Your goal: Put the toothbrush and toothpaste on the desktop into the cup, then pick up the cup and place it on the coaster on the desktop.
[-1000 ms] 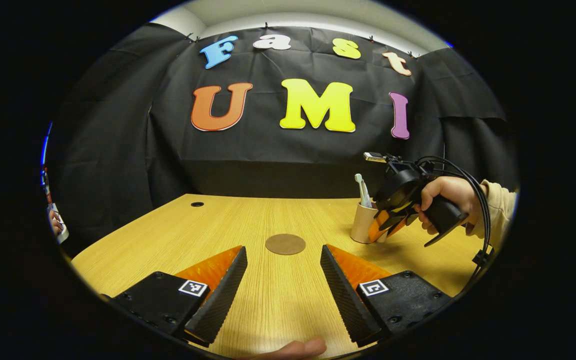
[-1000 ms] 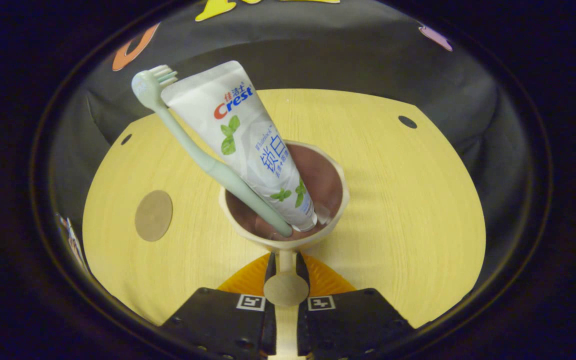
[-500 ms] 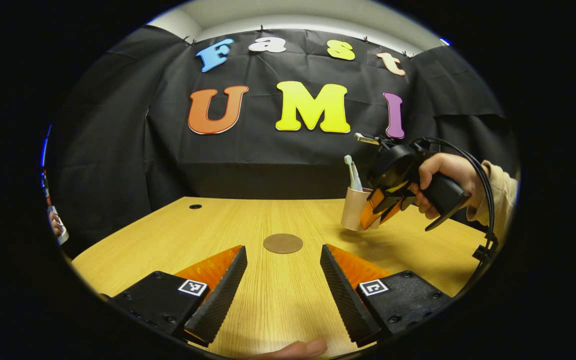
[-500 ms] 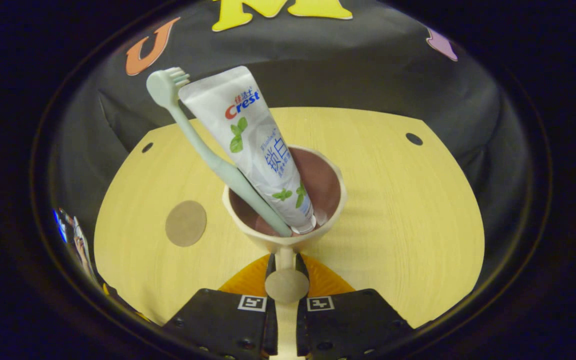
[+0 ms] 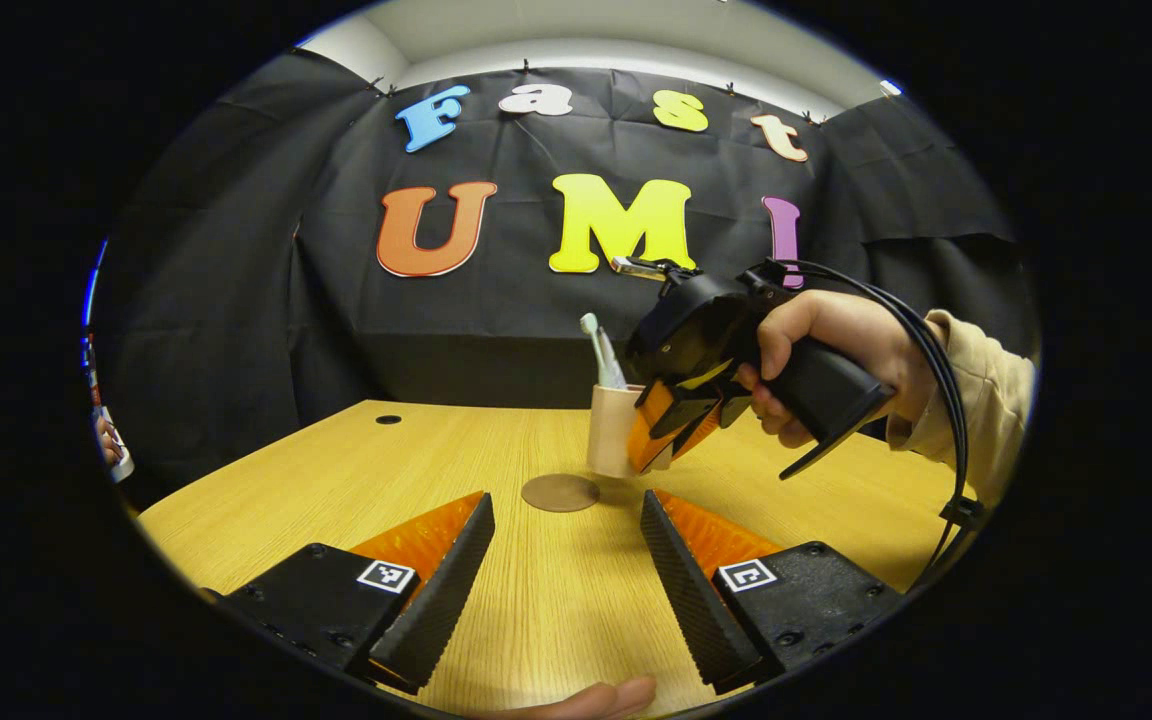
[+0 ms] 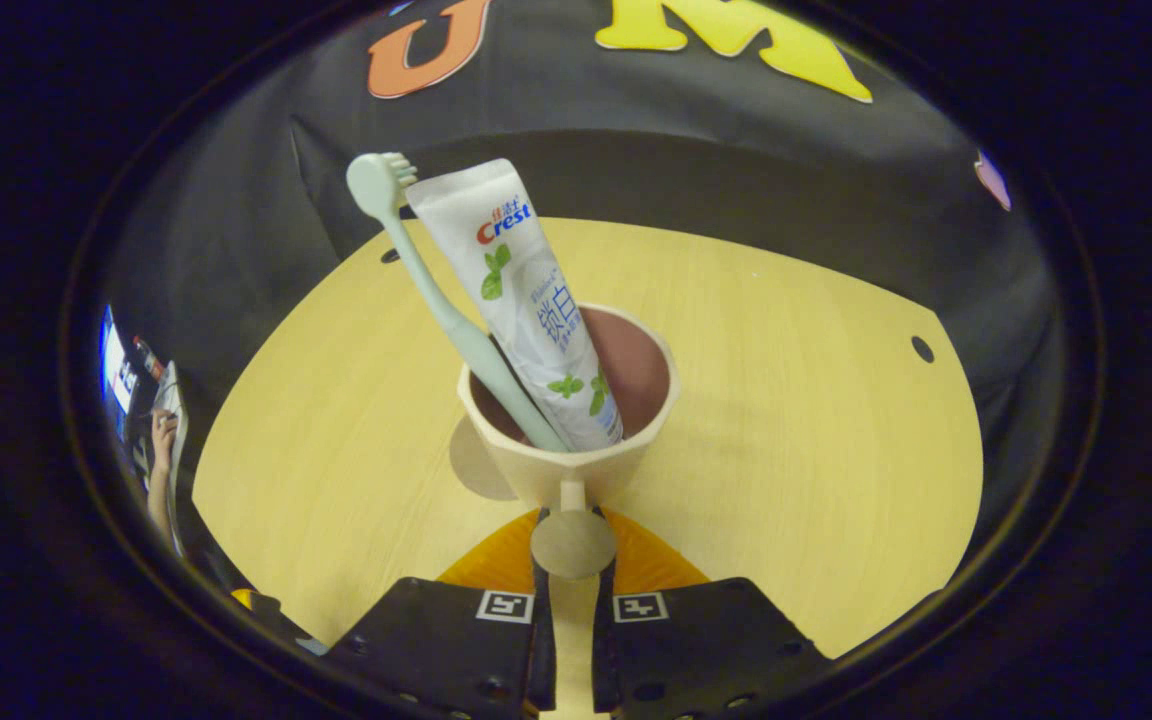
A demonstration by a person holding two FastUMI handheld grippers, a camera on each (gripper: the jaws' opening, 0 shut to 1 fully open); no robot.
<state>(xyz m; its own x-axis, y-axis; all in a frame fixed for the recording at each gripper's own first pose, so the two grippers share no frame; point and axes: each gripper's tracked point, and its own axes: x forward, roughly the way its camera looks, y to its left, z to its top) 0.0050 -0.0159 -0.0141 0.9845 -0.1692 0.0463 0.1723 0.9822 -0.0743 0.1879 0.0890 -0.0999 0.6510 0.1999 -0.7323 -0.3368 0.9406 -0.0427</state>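
Left gripper [image 5: 561, 575] sits low over the tabletop [image 5: 336, 480] with its fingers spread wide, nothing between them. Coaster [image 5: 560, 492] lies just ahead, and the cup [image 6: 568, 425] with toothbrush [image 6: 436, 300] and toothpaste [image 6: 531, 300] hangs right above its edge, handle pinched in the right gripper [image 6: 572, 560]

Beige cup [image 6: 568, 470], mint toothbrush [image 6: 436, 300] (white toothpaste [image 6: 526, 290]), brown coaster [image 5: 560, 492].

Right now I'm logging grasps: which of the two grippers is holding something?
The right gripper, shut on the cup's handle, carries it with toothbrush and toothpaste inside. The left gripper is open.
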